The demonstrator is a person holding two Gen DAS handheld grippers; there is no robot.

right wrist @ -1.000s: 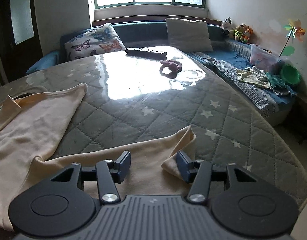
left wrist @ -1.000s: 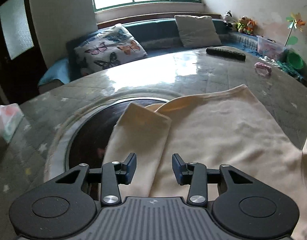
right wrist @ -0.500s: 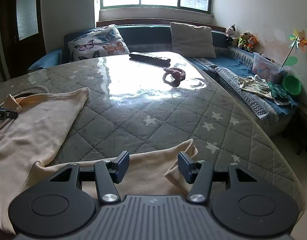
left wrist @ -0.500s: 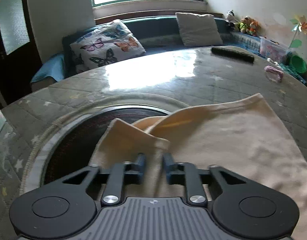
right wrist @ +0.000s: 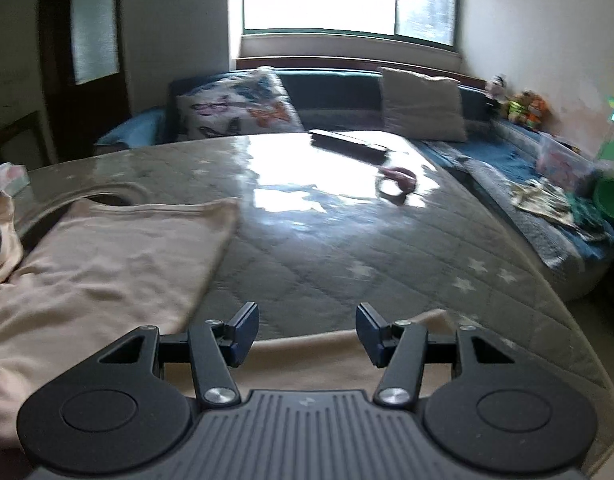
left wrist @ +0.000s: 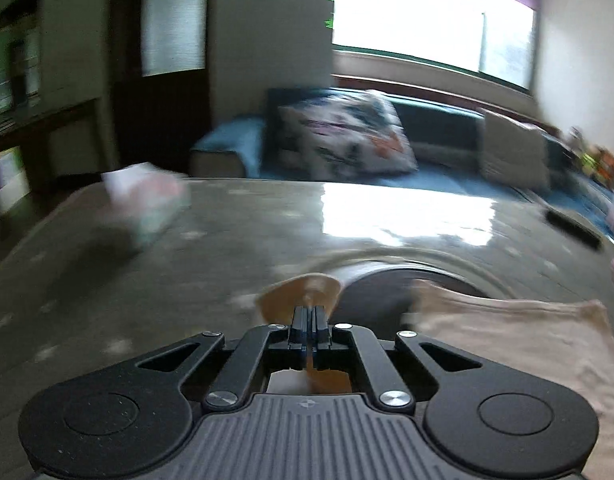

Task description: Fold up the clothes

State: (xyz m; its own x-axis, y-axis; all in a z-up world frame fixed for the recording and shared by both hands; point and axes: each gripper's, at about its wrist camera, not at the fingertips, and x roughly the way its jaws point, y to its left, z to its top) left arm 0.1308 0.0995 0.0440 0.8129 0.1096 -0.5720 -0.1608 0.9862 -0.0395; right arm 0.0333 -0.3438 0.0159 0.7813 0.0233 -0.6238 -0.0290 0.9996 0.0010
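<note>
On the near left part of the quilted bench (right wrist: pixel 347 248) lies the cream garment (right wrist: pixel 107 256), spread flat with its far edge beside a round dark opening (left wrist: pixel 403 292) in the bench top. The left gripper (left wrist: pixel 309 316) has its jaws clamped tight on a fold of the garment, which sticks up beyond them. The right gripper (right wrist: pixel 307 320) hovers over the garment's near hem with its jaws apart, gripping nothing. Farther off on the bench lie a dark remote control (right wrist: pixel 349 145) and a small pink item (right wrist: pixel 399 176); a butterfly pillow (right wrist: pixel 239 108) rests on the sofa beyond.
</note>
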